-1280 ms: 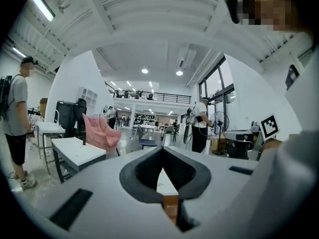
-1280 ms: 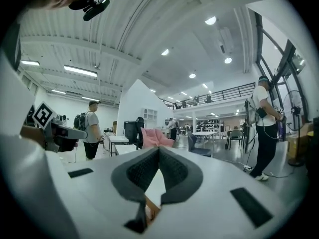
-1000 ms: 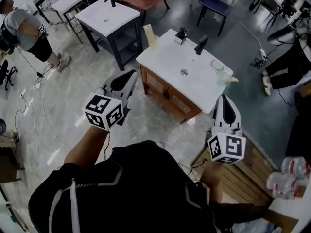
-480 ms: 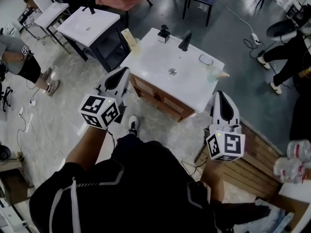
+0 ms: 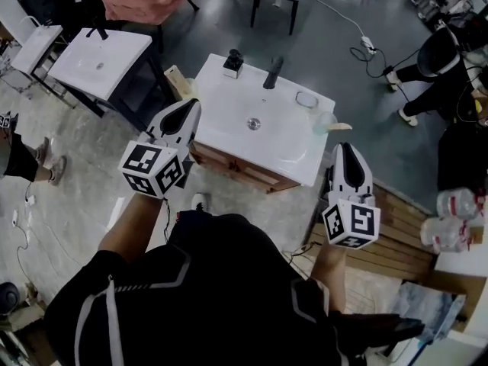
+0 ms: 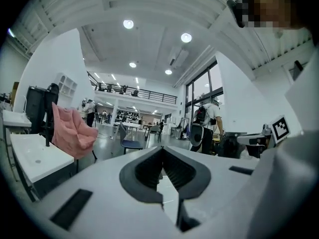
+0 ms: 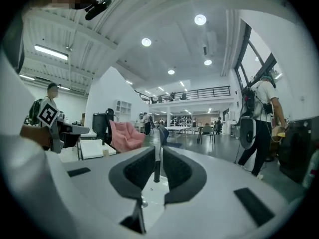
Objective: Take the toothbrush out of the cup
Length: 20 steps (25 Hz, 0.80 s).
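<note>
A clear cup [image 5: 325, 123] stands at the right edge of the white sink vanity [image 5: 229, 117], with a pale toothbrush [image 5: 345, 126] leaning out of it to the right. My right gripper [image 5: 343, 149] is just in front of the vanity's right corner, a short way short of the cup. Its jaws are opening, with a narrow gap and nothing between them [image 7: 158, 156]. My left gripper [image 5: 191, 107] is at the vanity's front left edge, shut and empty [image 6: 163, 153]. Both point level toward the vanity.
On the vanity are a black faucet [image 5: 272, 72], a dark dispenser [image 5: 232, 62], a small dish [image 5: 306, 99] and another cup [image 5: 181, 81] at the left corner. A second sink table [image 5: 99, 52] stands left. A wooden pallet [image 5: 396, 235] lies right. People stand around.
The person has walked toward the vanity, which now sits closer and lower in the head view. Both grippers have come up to its front edge.
</note>
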{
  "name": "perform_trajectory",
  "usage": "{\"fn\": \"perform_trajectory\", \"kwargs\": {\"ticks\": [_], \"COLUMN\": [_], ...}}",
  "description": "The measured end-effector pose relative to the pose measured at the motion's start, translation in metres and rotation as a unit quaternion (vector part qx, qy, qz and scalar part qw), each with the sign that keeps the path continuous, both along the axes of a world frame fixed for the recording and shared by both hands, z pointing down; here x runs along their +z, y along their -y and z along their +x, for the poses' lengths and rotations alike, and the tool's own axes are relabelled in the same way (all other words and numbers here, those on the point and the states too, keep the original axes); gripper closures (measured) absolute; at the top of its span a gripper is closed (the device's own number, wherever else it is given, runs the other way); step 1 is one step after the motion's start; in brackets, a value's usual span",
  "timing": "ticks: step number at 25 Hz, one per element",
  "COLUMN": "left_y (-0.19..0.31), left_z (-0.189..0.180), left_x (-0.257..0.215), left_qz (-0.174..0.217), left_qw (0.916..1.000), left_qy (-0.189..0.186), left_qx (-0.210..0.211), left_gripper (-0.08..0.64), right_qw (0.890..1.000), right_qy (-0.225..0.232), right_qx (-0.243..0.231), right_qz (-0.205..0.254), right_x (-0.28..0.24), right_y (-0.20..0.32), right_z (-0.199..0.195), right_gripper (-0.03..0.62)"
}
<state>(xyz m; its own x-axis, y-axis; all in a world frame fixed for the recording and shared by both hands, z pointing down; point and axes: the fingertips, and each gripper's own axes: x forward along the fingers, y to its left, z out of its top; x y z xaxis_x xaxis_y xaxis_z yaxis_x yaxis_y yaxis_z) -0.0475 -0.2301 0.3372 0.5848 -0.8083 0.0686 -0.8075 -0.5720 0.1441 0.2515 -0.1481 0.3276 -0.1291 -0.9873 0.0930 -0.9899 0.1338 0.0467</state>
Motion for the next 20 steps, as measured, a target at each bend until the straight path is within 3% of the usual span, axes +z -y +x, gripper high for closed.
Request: {"fn": "perform_trajectory", "kwargs": {"ticks": [12, 20], "left_y": [0.080, 0.103], "left_z": [-0.028, -0.029], "left_x": [0.013, 0.031], "left_qz": [0.000, -0.018], "left_qw": [0.9956, 0.9942], "left_qy": [-0.018, -0.009], "left_qx": [0.091, 0.106], "left_gripper": [0.555, 0.555], "right_qw": [0.992, 0.983], "right_qy": [-0.006, 0.006], "right_qx": [0.123, 0.166], "right_qz": [-0.030, -0.072], "right_x": [0.031, 0.089], "right_y": [0.062, 0.081], "right_z": [-0.003, 0.019], "right_gripper": [0.464, 0.394]}}
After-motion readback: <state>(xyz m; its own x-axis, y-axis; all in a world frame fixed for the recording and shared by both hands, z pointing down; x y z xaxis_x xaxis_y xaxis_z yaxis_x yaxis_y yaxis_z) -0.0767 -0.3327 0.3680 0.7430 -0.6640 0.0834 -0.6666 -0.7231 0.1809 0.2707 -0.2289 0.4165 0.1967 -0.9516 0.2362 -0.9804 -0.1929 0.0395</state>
